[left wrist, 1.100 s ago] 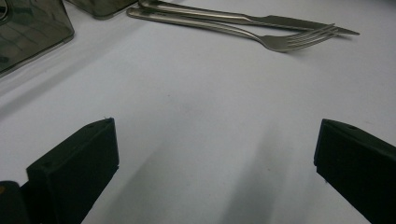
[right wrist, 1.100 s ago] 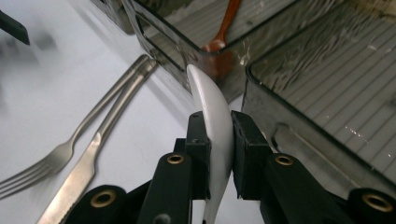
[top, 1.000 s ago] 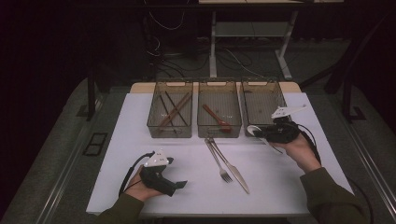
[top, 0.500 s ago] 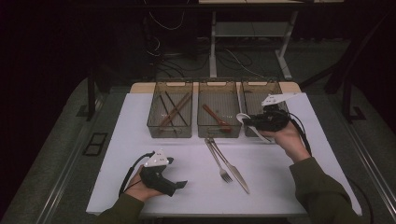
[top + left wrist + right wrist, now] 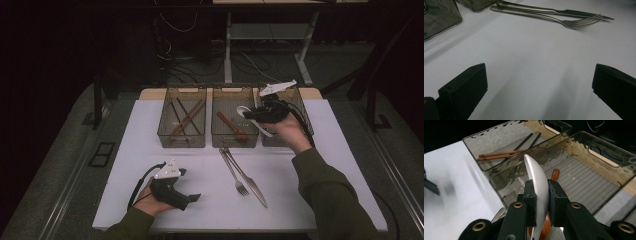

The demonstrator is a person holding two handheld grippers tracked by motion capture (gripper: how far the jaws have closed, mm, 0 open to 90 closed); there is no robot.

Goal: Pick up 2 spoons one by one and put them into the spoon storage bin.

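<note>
My right gripper (image 5: 252, 116) is shut on a white spoon (image 5: 244, 111), held in the air over the wall between the middle bin (image 5: 234, 145) and the right bin (image 5: 302, 107). In the right gripper view the spoon (image 5: 537, 176) stands on edge between the pads of the right gripper (image 5: 541, 195), above the middle bin (image 5: 599, 155). A wooden spoon (image 5: 231, 126) lies in that bin. My left gripper (image 5: 193, 198) rests on the white table near the front left, its jaws wide apart with nothing between them (image 5: 539, 82).
The left bin (image 5: 181, 145) holds brown and black chopsticks (image 5: 187, 119). A metal fork (image 5: 235, 175) and knife (image 5: 251, 183) lie side by side on the table (image 5: 310, 200) in front of the bins, to the right of my left gripper.
The right gripper has carried the white spoon up and to the left, from beside the right bin to over the middle bin's right edge. The left gripper has stayed put.
</note>
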